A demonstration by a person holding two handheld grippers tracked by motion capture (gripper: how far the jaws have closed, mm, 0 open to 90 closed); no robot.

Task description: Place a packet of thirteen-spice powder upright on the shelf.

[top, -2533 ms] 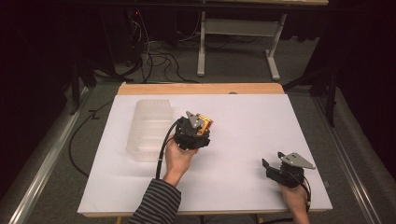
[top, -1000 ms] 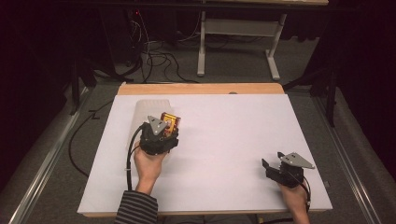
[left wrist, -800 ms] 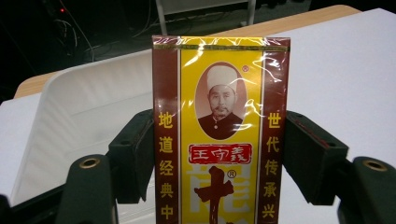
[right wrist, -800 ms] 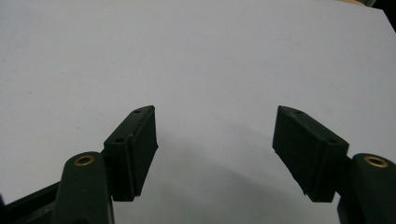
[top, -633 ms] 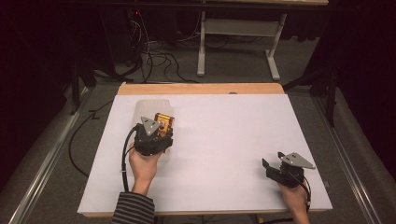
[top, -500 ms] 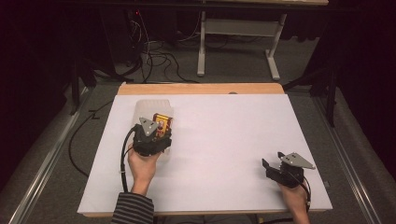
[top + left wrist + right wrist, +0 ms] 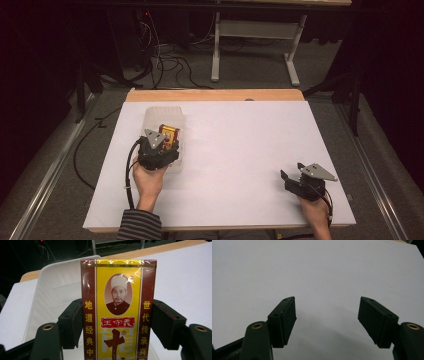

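left hand-held gripper (image 7: 167, 141) carried spice box (image 7: 168, 135) leftward, over plastic bin (image 7: 160, 112)

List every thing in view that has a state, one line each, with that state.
left gripper: shut on the box, held above the tray.
box: upright between the jaws, still wrapped in glossy film, face toward the camera.
tray: clear plastic, nothing seen lying in it, resting on the table.
right gripper: open, holding nothing, over the bare white table.

Yellow and maroon box (image 7: 117, 312), with clear tub (image 7: 164, 116)
Flat wrapped carton, portrait and Chinese lettering on its face, held upright above the translucent white tub at the table's far left.
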